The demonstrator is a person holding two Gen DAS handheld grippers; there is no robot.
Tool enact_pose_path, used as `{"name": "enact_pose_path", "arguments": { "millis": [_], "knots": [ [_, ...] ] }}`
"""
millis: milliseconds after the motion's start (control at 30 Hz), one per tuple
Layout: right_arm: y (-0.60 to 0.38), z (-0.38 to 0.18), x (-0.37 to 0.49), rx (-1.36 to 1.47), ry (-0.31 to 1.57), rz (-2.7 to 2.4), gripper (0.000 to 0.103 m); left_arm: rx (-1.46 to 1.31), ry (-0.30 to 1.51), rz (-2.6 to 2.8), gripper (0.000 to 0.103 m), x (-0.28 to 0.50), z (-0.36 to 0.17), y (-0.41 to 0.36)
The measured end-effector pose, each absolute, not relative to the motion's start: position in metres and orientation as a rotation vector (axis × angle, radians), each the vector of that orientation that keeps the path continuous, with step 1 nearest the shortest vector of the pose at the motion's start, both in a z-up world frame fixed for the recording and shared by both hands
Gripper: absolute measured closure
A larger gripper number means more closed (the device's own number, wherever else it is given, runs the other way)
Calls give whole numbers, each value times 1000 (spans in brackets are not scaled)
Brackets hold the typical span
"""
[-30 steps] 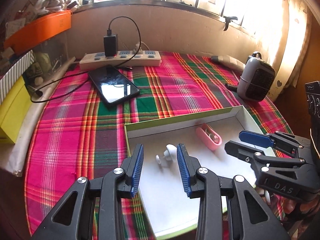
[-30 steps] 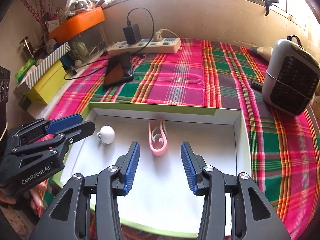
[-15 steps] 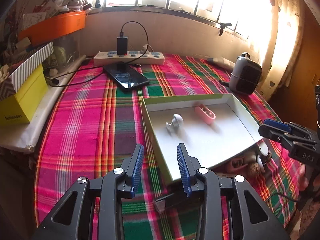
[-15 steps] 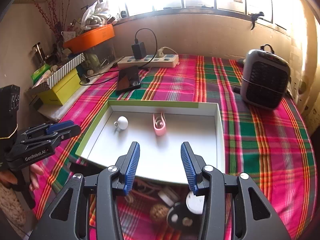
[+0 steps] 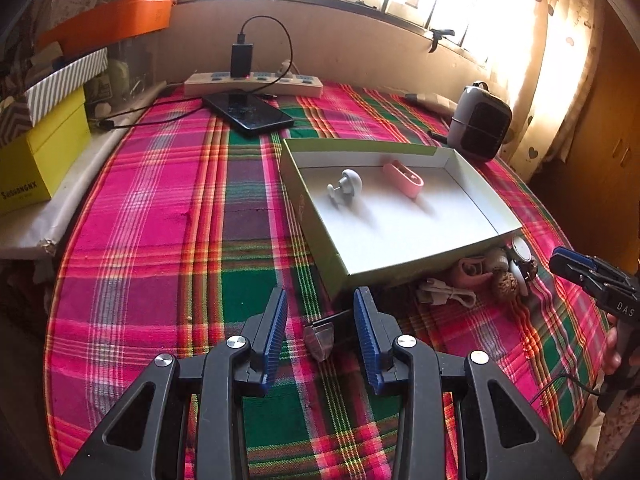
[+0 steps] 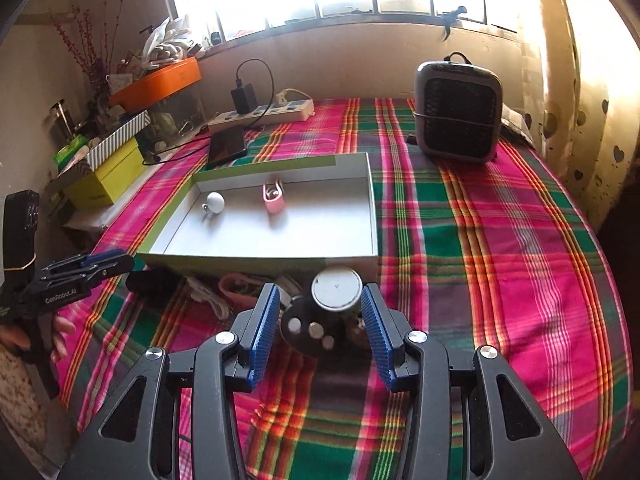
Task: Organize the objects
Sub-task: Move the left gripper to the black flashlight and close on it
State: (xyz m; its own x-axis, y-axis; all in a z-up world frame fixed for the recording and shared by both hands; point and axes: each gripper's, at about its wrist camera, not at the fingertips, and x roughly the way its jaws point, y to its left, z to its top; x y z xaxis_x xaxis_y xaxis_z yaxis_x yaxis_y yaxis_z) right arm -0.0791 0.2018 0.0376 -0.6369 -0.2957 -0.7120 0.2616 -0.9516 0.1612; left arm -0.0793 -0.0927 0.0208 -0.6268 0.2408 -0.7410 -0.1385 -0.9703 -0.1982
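A shallow white box with green sides (image 5: pixel 320 240) (image 6: pixel 260 258) lies on the plaid table. Inside it are a white round earbud-like item (image 5: pixel 347 187) (image 6: pixel 214 202) and a pink case (image 5: pixel 404 174) (image 6: pixel 274 198). My left gripper (image 5: pixel 320 336) is open over a small clear-tipped object (image 5: pixel 319 338) in front of the box. My right gripper (image 6: pixel 316 330) is open over a round white lid (image 6: pixel 337 289) and a black disc (image 6: pixel 310 332). A white cable (image 5: pixel 448 294), a pink item (image 5: pixel 470 272) and a brown ball (image 5: pixel 505 283) lie by the box's near edge.
A black phone (image 5: pixel 248 112) and a power strip (image 5: pixel 252 82) lie at the back. A small grey heater (image 6: pixel 458 110) (image 5: pixel 478 122) stands at the back right. Yellow and striped boxes (image 5: pixel 36 148) stand at the left edge.
Both grippers have pulled back and up from over the box to the table's near side. The small objects in front of the box have come into view. Both stay open.
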Motion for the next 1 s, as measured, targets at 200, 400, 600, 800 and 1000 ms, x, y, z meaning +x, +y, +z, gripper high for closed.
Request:
{"name": "enact_pose_path", "arguments": {
  "millis": [200, 400, 600, 800, 1000],
  "knots": [
    [207, 27, -73, 1164, -87, -2581, 59, -1234, -184, 2627, 69, -76, 17, -88],
    [203, 19, -70, 1174, -76, -2562, 59, -1243, -172, 2596, 67, -73, 14, -79],
    [206, 13, -68, 1191, -83, -2560, 59, -1259, -167, 2555, 67, -68, 10, -68],
    [208, 13, -67, 1186, -91, -2559, 59, -1257, -154, 2512, 67, -62, 10, -52],
    [215, 11, -67, 1194, -104, -2564, 59, -1264, -91, 2467, 67, -59, 8, -35]
  ]
}}
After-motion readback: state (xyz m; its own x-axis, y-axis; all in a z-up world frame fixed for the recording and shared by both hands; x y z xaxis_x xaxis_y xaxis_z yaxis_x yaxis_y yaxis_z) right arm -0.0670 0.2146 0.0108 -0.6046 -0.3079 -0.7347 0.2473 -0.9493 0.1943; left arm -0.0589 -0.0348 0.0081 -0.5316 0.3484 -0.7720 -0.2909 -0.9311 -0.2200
